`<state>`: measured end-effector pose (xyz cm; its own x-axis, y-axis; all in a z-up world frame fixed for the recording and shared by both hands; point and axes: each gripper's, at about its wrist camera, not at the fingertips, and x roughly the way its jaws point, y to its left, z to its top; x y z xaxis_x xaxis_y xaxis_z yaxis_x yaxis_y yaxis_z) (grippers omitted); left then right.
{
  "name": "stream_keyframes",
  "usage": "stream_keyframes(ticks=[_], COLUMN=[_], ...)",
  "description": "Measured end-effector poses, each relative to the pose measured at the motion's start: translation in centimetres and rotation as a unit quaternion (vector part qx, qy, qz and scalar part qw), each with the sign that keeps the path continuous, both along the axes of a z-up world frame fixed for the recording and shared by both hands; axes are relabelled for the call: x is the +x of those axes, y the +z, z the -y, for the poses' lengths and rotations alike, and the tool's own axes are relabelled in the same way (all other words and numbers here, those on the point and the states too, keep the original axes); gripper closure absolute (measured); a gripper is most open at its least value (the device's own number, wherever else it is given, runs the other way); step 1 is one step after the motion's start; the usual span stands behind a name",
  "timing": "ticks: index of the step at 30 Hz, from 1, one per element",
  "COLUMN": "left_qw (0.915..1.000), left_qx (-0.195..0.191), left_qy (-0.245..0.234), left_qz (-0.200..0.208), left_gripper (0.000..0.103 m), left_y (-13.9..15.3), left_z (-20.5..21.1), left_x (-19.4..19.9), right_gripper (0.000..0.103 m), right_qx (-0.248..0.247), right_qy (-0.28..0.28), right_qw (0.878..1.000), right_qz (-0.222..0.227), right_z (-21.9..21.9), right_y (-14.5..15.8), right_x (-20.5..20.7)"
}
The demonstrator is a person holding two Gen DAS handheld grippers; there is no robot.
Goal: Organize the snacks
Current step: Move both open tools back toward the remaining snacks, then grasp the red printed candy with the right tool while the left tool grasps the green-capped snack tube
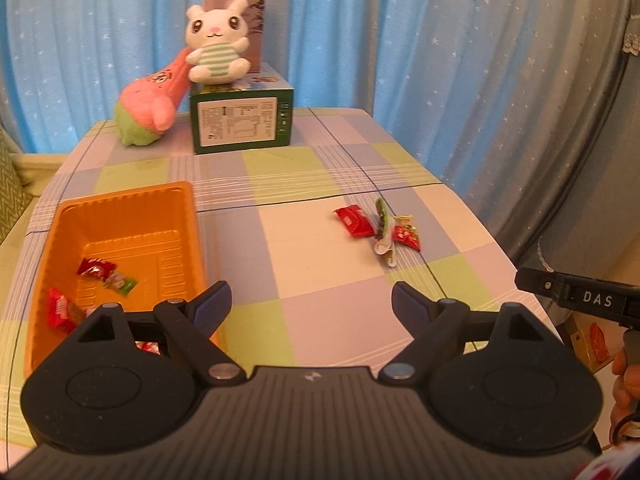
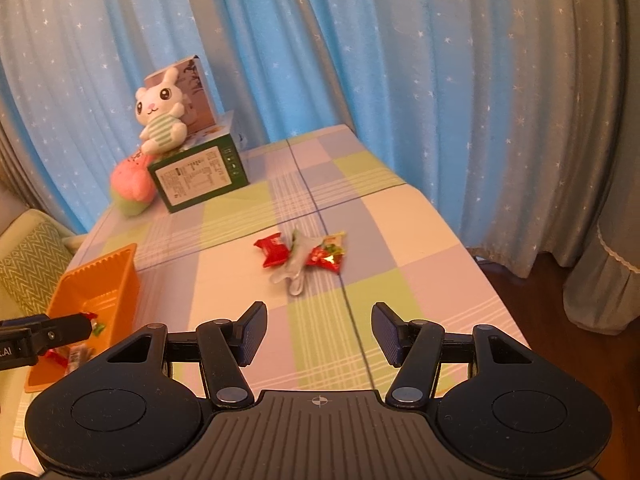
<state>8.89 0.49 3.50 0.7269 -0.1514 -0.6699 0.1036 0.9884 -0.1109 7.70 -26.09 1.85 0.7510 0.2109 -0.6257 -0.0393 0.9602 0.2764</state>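
The left gripper [image 1: 312, 304] is low in its picture, and its jaws stand wide apart with nothing between them. Under its left side sits the orange tray [image 1: 128, 208], at the lower left of the frame. A few wrapped snacks lie in the tray: a red candy [image 1: 94, 269] and a green one [image 1: 122, 283] touching it, and more red ones partly hidden by the gripper.

The right gripper [image 2: 318, 332] is low in its picture too. Its jaws are apart and hold nothing.

On the checked counter [image 2: 400, 216], a small pile of snacks waits in the middle of the right wrist frame: a red candy packet [image 2: 274, 250], a pale wrapper [image 2: 294, 270] and a shiny red and green candy [image 2: 328, 254], all touching each other. The tray [image 2: 100, 280] is well apart from them, at the left edge.

At the far end of the counter, upper left in both frames, a white bunny toy [image 1: 216, 46] sits on a green box [image 1: 242, 120]. A pink plush [image 1: 150, 106] leans beside the box. Blue curtains [image 2: 360, 60] with stars hang behind.
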Motion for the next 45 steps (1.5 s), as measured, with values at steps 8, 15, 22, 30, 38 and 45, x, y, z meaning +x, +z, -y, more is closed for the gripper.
stream_keyframes(ticks=[8, 15, 22, 30, 38, 45], left_qw=[0.9998, 0.9993, 0.9985, 0.9978, 0.9979, 0.9975], left_qx=[0.003, 0.008, 0.008, 0.009, -0.006, -0.015], left_qy=[-0.022, -0.032, -0.039, -0.044, -0.041, -0.043], left_qz=[-0.002, -0.017, -0.038, -0.050, -0.050, -0.054], left_gripper=[0.019, 0.021, 0.028, 0.030, 0.030, 0.030], left_y=[-1.0, -3.4, -6.8, -9.8, -10.9, -11.7], left_z=[2.7, 4.7, 5.3, 5.3, 4.7, 4.4], left_x=[3.0, 7.0, 11.2, 15.1, 17.3, 18.1], right_gripper=[0.045, 0.045, 0.045, 0.055, 0.062, 0.070], right_qx=[-0.004, -0.017, -0.046, -0.098, -0.158, -0.209], right_qy=[0.000, 0.024, 0.071, 0.154, 0.227, 0.274], right_qw=[1.000, 1.000, 0.996, 0.983, 0.961, 0.938], right_qz=[-0.009, -0.010, -0.004, 0.009, 0.030, 0.043], right_z=[1.6, 2.7, 2.7, 0.6, -1.9, -4.0], right_y=[-1.8, -3.7, -6.4, -9.9, -12.8, -14.1], right_x=[2.2, 5.6, 9.7, 14.1, 17.7, 19.6])
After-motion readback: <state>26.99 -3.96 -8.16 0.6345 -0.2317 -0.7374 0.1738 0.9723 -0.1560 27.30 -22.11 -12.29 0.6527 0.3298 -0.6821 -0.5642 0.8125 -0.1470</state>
